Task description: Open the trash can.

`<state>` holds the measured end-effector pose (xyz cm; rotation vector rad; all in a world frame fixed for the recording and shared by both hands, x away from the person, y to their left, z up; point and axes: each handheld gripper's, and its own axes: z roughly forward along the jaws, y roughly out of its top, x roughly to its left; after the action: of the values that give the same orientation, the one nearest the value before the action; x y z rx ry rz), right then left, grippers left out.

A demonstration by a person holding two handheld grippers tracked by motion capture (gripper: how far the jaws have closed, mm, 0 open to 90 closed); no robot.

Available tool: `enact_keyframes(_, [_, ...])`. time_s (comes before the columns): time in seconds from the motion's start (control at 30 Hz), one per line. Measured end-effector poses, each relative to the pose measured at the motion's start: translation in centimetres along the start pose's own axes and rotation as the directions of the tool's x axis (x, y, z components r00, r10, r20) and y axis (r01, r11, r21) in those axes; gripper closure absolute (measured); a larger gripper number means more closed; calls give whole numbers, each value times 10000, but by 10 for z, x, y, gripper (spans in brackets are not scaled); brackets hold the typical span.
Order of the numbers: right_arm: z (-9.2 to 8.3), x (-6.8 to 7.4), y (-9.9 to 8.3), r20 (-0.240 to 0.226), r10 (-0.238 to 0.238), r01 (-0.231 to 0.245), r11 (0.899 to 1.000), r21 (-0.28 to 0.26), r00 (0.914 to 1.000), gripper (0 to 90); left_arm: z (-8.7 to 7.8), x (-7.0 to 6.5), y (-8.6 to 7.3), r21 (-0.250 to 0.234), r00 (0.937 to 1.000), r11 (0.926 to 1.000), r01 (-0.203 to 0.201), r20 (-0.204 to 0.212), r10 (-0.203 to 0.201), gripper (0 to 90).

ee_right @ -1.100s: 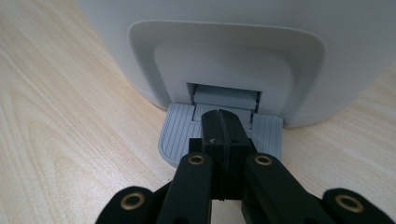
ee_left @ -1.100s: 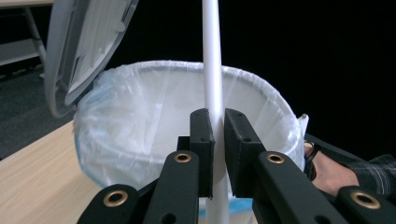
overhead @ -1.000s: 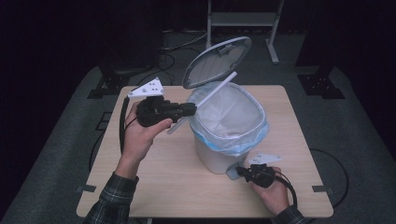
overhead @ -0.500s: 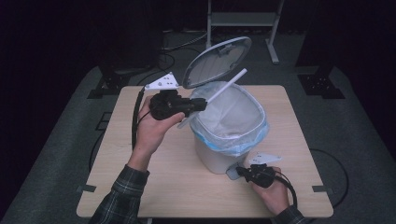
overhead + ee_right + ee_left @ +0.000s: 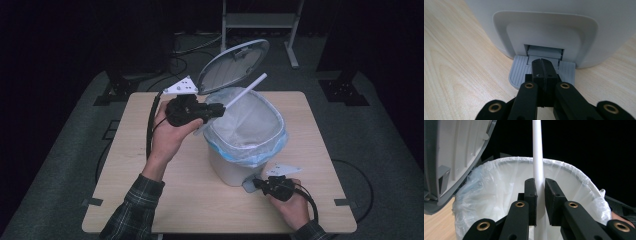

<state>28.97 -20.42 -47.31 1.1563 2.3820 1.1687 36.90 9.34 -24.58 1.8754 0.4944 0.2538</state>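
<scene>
A white pedal bin (image 5: 231,169) with a plastic liner (image 5: 250,131) stands mid-table, its grey lid (image 5: 232,65) raised. My left gripper (image 5: 215,111) is at the bin's left rim, shut on a long white tube (image 5: 247,89) that slants up over the bin's mouth. In the left gripper view the pads of this gripper (image 5: 539,186) press both sides of the tube (image 5: 537,150), with the liner (image 5: 499,182) below. My right gripper (image 5: 256,183) lies low at the bin's front, shut and empty. Its tips (image 5: 544,66) rest on the ribbed grey pedal (image 5: 517,71).
The wooden table (image 5: 150,200) has bare room left of and in front of the bin. The raised lid (image 5: 454,155) stands close on the left gripper's left side. Cables and a metal stand's legs (image 5: 260,22) lie on the dark floor beyond the table.
My left hand has carried the tube to the right, up to the bin's rim, so the tube now reaches over the liner. The right gripper has stayed on the pedal.
</scene>
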Motion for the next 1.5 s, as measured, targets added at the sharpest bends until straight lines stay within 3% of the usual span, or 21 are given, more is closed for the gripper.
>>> enact_keyframes(0.67, [0, 0, 0, 3, 13, -13, 10000, -6, 10000, 900, -13, -4, -1, -216, 9996, 9996, -180, -199, 175, 660])
enact_keyframes(1.1, [0, 1, 0, 33, 9, -9, 10000, 8, 10000, 900, -43, 0, -19, -176, 9982, 9998, -84, -589, 74, 542])
enact_keyframes(1.5, [0, 0, 0, 22, 15, -15, 10000, 15, 10000, 900, -58, -2, -31, -63, 9972, 9999, -103, -739, 98, 497])
